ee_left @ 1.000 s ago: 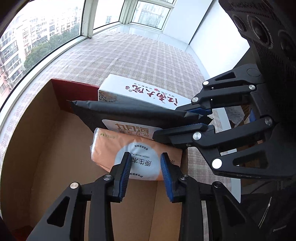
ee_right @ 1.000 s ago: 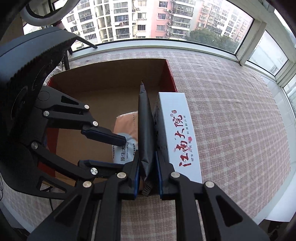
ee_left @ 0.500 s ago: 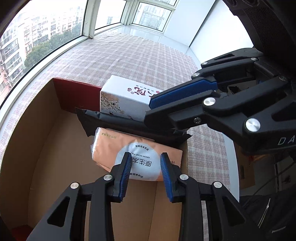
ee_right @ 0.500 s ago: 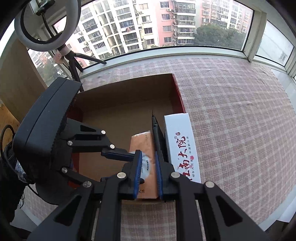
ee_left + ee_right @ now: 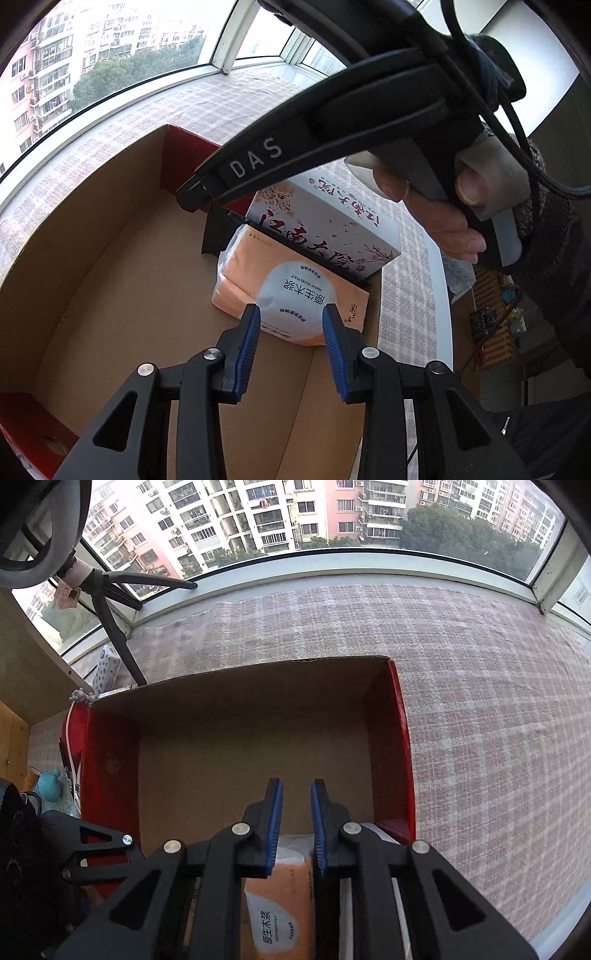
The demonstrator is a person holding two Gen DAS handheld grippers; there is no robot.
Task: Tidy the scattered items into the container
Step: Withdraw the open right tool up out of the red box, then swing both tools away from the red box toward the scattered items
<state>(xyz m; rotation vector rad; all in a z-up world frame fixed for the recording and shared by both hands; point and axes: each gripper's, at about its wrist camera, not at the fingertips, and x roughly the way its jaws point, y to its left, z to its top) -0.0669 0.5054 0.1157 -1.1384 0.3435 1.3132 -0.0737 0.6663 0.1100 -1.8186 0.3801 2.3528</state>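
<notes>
Lying just ahead of the left tool (image 5: 290,319), the tissue pack (image 5: 291,286) runs crosswise in the box (image 5: 110,258). Both tools gape empty; the right tool (image 5: 296,825) hovers above the pack.

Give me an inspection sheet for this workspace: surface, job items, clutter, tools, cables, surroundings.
Surface: pink checked tablecloth under everything.
Container: open brown cardboard box with red end walls, floor mostly bare.
Job's things: orange plastic-wrapped tissue pack lies in the box; thin black pouch stands on edge behind it; white rectangular carton with red calligraphy leans at the box's right wall.
Clutter: blue-dotted white tissue pack and small teal object, both outside the box.
Tools: left tool open, empty, above the tissue pack; right tool open, empty.
Cables: black cable on the right tool's handle.
Surroundings: curved window, apartment blocks outside.
</notes>
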